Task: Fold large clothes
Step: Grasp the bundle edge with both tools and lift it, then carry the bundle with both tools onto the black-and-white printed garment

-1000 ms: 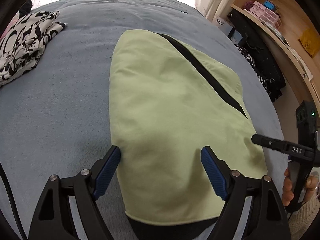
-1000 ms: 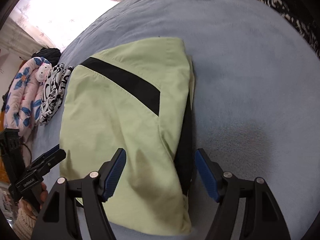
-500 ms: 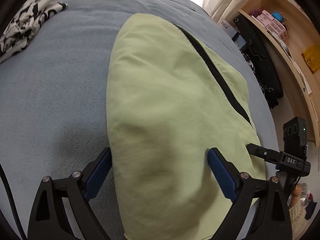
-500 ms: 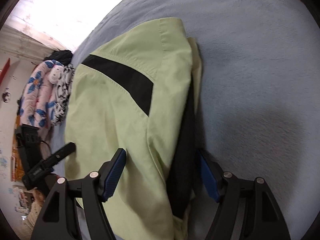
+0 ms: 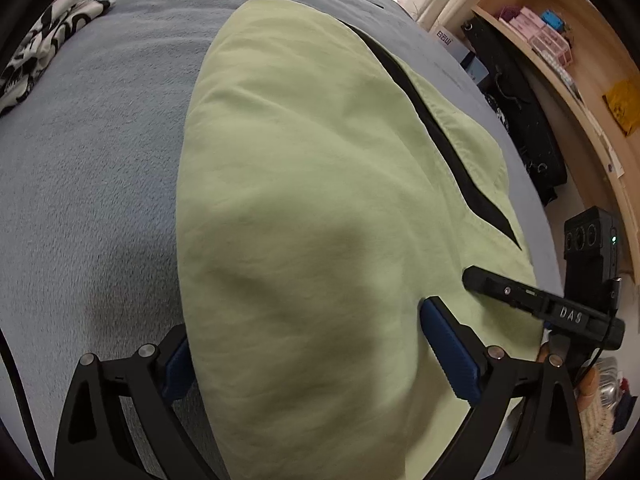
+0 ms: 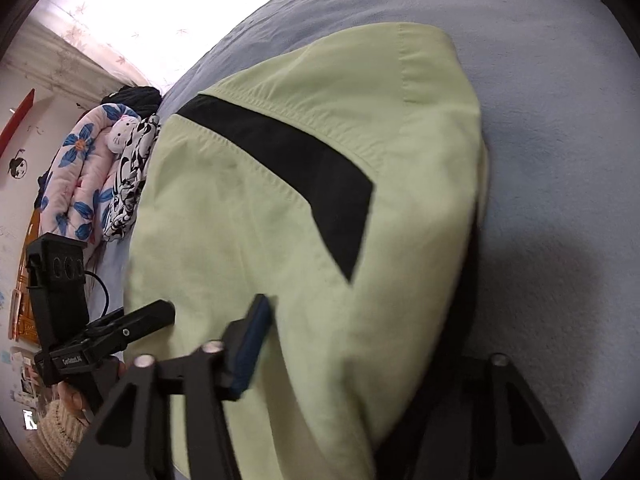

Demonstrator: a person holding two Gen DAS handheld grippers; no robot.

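The left gripper [image 5: 308,352] is matte black, with triangular cut-outs, silver screws at the joints and ribbed blue pads [image 5: 448,352]; a thin black cable runs down the frame's lower left edge. The right gripper [image 6: 360,344] is built alike. At the right edge of the left view, white lettering reads "DAS". A cream knitted sleeve [image 6: 56,428] and bare fingers [image 6: 74,396] show at lower left.

This is a bedroom in a home. A wide bed [image 5: 100,184] with a grey-blue fleece cover fills both views, with a floral quilt [image 6: 76,184] and a small plush cat [image 6: 122,136] heaped at one edge under a pale patterned curtain [image 6: 132,12]. Beside the bed stands a wooden shelf [image 5: 580,64] holding small boxes [image 5: 544,36].
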